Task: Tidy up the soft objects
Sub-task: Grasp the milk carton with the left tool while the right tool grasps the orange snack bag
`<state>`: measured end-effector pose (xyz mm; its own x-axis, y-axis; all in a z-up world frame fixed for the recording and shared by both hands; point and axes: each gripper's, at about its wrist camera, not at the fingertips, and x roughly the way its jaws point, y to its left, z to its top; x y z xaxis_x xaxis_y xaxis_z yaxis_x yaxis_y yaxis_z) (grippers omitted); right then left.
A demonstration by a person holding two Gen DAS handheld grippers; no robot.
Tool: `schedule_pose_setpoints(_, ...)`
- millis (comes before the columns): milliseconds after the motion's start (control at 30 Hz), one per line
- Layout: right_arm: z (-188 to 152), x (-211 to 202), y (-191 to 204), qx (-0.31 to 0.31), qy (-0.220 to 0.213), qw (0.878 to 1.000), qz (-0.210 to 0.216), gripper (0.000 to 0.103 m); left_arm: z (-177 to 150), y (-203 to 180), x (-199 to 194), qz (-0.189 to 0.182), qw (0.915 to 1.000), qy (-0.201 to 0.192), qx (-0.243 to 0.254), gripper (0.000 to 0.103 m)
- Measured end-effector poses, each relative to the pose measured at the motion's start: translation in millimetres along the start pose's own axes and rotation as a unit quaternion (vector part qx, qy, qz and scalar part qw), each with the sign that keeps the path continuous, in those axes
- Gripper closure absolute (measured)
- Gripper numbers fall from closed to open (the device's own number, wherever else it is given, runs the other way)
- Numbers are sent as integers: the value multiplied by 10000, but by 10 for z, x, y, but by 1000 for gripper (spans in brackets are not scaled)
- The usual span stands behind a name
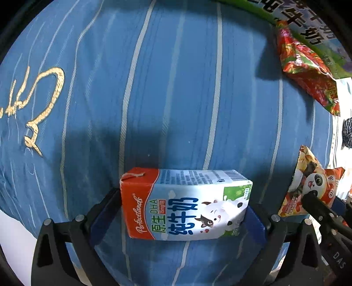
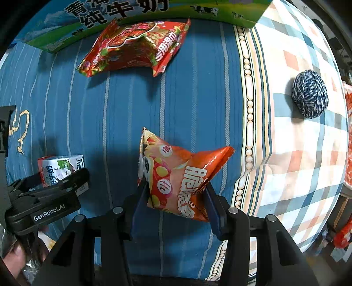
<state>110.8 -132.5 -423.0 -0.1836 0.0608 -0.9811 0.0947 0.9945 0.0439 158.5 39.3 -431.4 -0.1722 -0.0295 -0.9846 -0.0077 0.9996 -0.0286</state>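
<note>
My left gripper [image 1: 182,211] is shut on a small milk carton [image 1: 184,203], white and orange with a cartoon cow, held sideways over the blue striped bedding [image 1: 154,88]. The carton [image 2: 60,168] and the left gripper [image 2: 52,187] also show at the left of the right wrist view. My right gripper [image 2: 176,198] is shut on an orange panda snack bag [image 2: 178,173], lifted above the bedding; the bag [image 1: 308,187] also shows at the right edge of the left wrist view. A red snack bag [image 2: 134,46] lies flat farther ahead, and shows in the left wrist view [image 1: 308,66].
A large green and blue milk box [image 2: 136,13] stands at the far edge behind the red bag. A blue-and-white ball of yarn [image 2: 310,96] rests on a plaid quilt [image 2: 297,154] to the right. More red items [image 2: 347,136] lie at the far right edge.
</note>
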Motion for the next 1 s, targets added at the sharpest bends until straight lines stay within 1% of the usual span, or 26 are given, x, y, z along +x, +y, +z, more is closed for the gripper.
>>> schedule_pose_setpoints(33,27,-10,55,-13,4,10000,-9,52,-10,-11,-14,-2,9999,-122,37,12)
schedule_pose_setpoints(100,49,-21,125,-28,17,10000,12,55,-34,-29,-107,18,9993,-353,119,14)
schedule_pose_setpoints(133,61,21,90,-38,10,10000,12,55,-39,-29,-120,24,9991,-400,148,14)
schedule_pose_setpoints(267,95,-57,120,-52,-18,10000,82,57,-119,4,-166,3,9983,-575,74,14)
schedule_pose_setpoints(367,97,-148,125,-17,-10,9998,202,59,-257,-94,-318,35,9975,-696,77,14)
schedule_pose_setpoints(433,79,-224,115,8,-61,9996,265,60,-279,-101,-402,3,9972,-751,66,14)
schedule_pose_setpoints(500,22,-343,82,3,-134,9994,330,62,-268,-96,-526,-9,9966,-825,89,14)
schedule_pose_setpoints(633,-27,-576,45,-3,-271,9985,477,62,-281,-124,-738,-65,9944,-1047,158,14)
schedule_pose_setpoints(733,-61,-720,-1,-34,-408,9979,506,63,-283,-162,-924,-186,9918,-1244,239,14)
schedule_pose_setpoints(933,-126,-1013,-166,86,-688,9954,658,64,-366,-288,-1264,-125,9853,-1632,485,14)
schedule_pose_setpoints(1000,-152,-1195,-240,137,-832,9938,726,64,-383,-337,-1434,-162,9835,-1727,510,14)
